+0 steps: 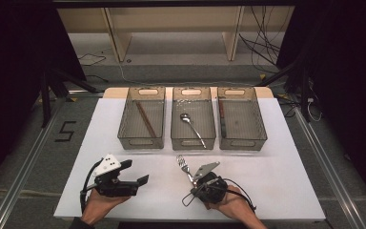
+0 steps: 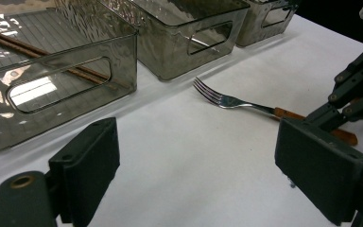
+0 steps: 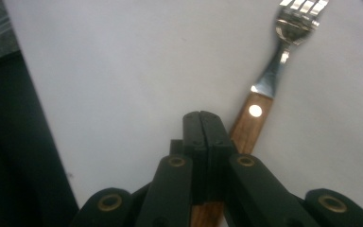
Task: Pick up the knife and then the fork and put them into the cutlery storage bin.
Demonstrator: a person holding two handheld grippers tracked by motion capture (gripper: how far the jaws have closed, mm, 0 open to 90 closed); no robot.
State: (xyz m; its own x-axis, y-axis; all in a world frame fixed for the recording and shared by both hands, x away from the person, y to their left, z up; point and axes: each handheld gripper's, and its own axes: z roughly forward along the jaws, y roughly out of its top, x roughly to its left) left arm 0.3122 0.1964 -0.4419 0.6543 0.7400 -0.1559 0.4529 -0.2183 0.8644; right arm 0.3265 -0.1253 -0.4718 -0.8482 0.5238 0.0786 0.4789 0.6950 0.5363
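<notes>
The right tongs (image 3: 202, 124) are pressed together, empty, over the wooden-handled steel fork (image 3: 264, 85) on the white table (image 1: 276, 181). At nine o'clock, the left tongs (image 2: 198, 175) gape wide, empty.

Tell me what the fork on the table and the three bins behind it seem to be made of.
The fork looks like polished steel at the tines and neck, which glint brightly, with a brown wooden handle bearing a pale round rivet. The three bins look like smoky see-through plastic: their walls are glossy and rippled, and the contents show through. Both are guesses from looks alone.
</notes>
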